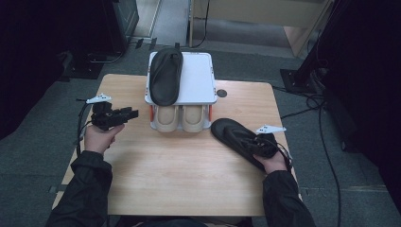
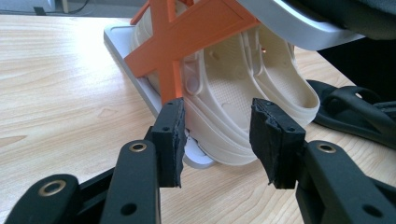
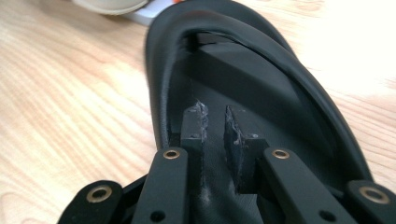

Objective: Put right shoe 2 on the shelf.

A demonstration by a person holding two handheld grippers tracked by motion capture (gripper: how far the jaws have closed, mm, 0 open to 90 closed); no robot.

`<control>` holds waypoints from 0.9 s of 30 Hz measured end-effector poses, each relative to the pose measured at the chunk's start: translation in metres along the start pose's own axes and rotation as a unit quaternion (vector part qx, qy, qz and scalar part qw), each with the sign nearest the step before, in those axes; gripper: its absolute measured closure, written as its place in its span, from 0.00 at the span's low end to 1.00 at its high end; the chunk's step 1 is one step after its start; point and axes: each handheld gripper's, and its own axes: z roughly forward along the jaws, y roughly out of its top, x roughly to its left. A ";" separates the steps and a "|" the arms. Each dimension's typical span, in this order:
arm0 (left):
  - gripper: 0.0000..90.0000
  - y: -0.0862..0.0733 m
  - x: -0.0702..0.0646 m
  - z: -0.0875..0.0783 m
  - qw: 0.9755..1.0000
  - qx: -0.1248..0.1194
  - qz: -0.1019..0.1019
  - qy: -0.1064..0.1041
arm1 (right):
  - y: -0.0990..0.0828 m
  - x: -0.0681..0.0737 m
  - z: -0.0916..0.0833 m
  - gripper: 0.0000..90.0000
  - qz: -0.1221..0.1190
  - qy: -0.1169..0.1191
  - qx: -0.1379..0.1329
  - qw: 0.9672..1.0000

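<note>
Black slipper (image 3: 261, 79) strap pinched between right gripper (image 3: 215, 122) jaws; left gripper (image 2: 219, 140) jaws spread.

a black slipper (image 1: 234, 137) lies on the pale wood-grain table (image 1: 189, 175), and a second black slipper (image 1: 165, 75) on the white rack (image 1: 198, 78). the rack has orange side braces (image 2: 187, 42). under its top sit cream clogs (image 1: 182, 118). both grippers are black.
</note>
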 end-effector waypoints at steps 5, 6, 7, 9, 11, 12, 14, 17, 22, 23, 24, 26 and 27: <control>0.62 0.000 0.000 0.000 1.000 0.001 0.000 0.000 | -0.002 0.013 0.003 0.87 -0.007 0.027 0.003 1.000; 0.62 0.000 0.000 0.001 1.000 0.000 0.000 0.000 | -0.002 0.015 0.004 0.87 -0.008 0.030 0.003 1.000; 0.62 0.000 0.000 0.001 1.000 0.001 0.000 0.000 | -0.002 0.018 0.004 0.87 -0.011 0.035 0.004 0.999; 0.62 0.000 0.000 0.001 1.000 0.002 0.001 0.000 | -0.001 0.023 0.006 0.85 -0.015 0.039 0.006 0.999; 0.62 0.000 0.000 0.001 1.000 0.002 0.001 0.000 | 0.000 0.024 0.007 0.85 -0.020 0.040 0.008 0.999; 0.62 0.000 -0.001 0.001 1.000 0.003 0.001 0.000 | 0.001 0.024 0.007 0.85 -0.020 0.039 0.005 0.999; 0.62 0.000 0.000 0.002 1.000 0.003 0.001 0.000 | 0.002 0.022 0.005 0.84 -0.017 0.040 -0.002 0.999; 0.62 0.000 0.000 0.001 1.000 0.003 0.001 0.001 | 0.005 0.020 0.000 0.83 -0.013 0.036 -0.017 0.999; 0.62 0.000 0.000 0.001 1.000 0.002 0.001 0.001 | 0.011 0.015 -0.010 0.80 -0.006 0.028 -0.045 0.999; 0.62 0.000 0.000 0.001 1.000 0.002 0.001 0.000 | 0.012 0.013 -0.011 0.79 -0.006 0.026 -0.049 0.998; 0.62 0.000 0.000 0.001 1.000 0.002 0.001 0.000 | 0.013 0.012 -0.012 0.79 -0.003 0.026 -0.055 0.998; 0.62 -0.001 -0.001 0.002 1.000 0.003 -0.001 0.000 | 0.015 0.009 -0.014 0.77 -0.003 0.021 -0.059 0.998; 0.62 -0.001 0.000 0.002 1.000 0.003 -0.001 0.000 | 0.017 0.007 -0.014 0.75 -0.006 0.015 -0.062 0.998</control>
